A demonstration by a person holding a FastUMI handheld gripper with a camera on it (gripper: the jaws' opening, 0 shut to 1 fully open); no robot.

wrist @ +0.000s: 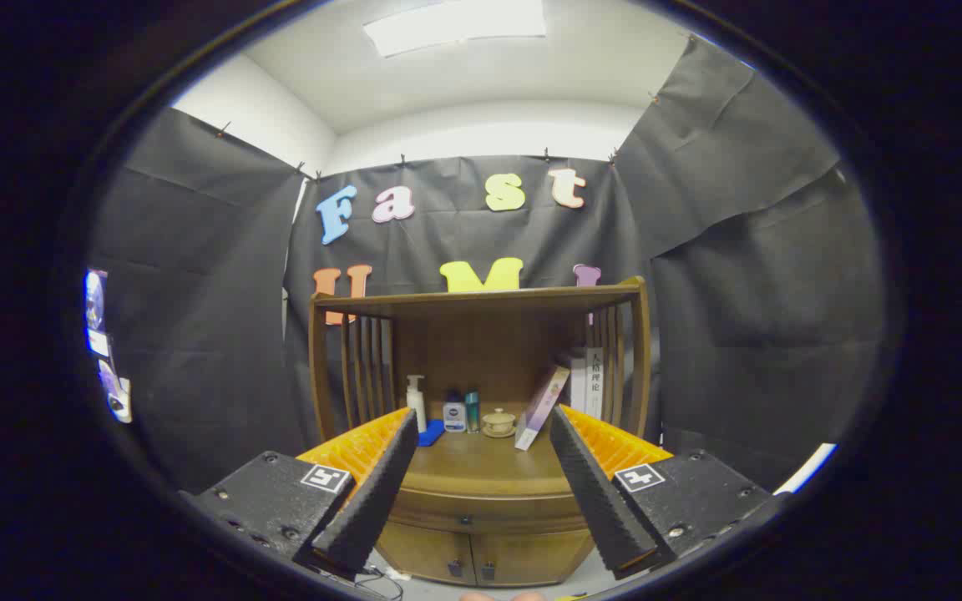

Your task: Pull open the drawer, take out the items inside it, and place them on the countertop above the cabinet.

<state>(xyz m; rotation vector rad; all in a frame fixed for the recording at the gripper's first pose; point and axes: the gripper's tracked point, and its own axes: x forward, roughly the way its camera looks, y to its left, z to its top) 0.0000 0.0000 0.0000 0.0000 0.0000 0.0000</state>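
Approach step, judged: the drawer [489,511] was shut and nothing had been taken out. The tool [485,492] stood spread wide, gripping nothing, well back from the cabinet [481,551]. The drawer sat straight ahead, between the fingers and beyond them, under the desk [481,467] edge, above two lower doors. It looked like a curved brown wood front with a small dark knob at its middle. Next move, by judgement: bring the tool forward and lower onto that knob, pinch it, pull straight back. The knob was small, so a slip seemed likely. On the desk beyond the fingers stood a pump bottle [417,401], small bottles [461,412], a cup [498,422], and leaning books [544,407]. The drawer's contents were hidden.
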